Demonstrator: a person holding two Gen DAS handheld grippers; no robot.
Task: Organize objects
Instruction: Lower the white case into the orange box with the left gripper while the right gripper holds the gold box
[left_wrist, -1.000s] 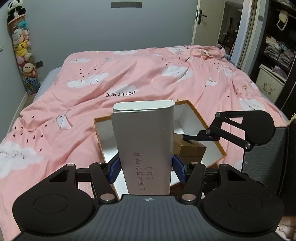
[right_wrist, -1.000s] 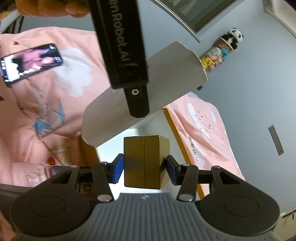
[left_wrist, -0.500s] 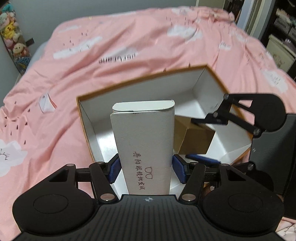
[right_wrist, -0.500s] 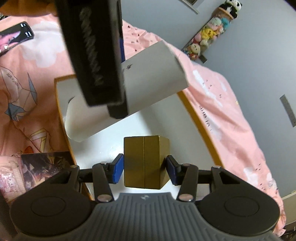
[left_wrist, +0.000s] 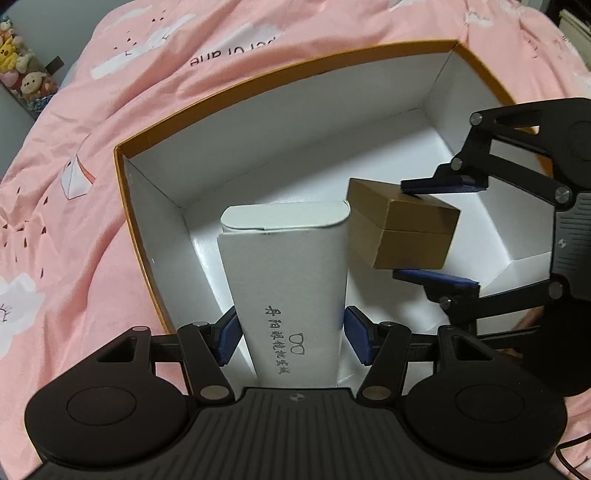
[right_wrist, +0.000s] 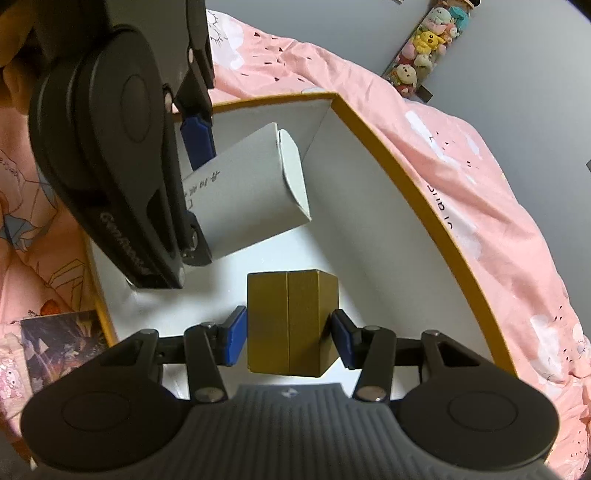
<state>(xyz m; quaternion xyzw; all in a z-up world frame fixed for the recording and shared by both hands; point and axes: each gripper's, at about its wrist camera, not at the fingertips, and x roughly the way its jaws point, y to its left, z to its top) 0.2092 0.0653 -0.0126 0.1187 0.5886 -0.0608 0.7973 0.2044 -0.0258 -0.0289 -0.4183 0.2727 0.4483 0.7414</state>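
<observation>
A long white carton (left_wrist: 288, 288) printed with a glasses symbol is clamped between the blue pads of my left gripper (left_wrist: 291, 338), its far end tilted down into the open orange-rimmed box (left_wrist: 258, 85). The right gripper (left_wrist: 437, 236) comes in from the right, shut on a small brown box (left_wrist: 402, 229) just beside the carton. In the right wrist view the brown box (right_wrist: 291, 321) sits between the pads of my right gripper (right_wrist: 288, 338), above the white floor. The carton (right_wrist: 251, 199) hangs beyond it in the left gripper (right_wrist: 199, 188). Whether either item touches the floor is unclear.
The open box (right_wrist: 424, 192) lies on a pink cloud-print duvet (left_wrist: 92, 184). Picture cards (right_wrist: 59, 343) lie on the bed outside the box's near left wall. Plush toys (right_wrist: 424, 48) hang on the grey wall beyond the bed.
Both grippers have sunk and tipped downward toward the open box, which now fills both views. The white carton and the brown box are lower inside its walls, both still gripped.
</observation>
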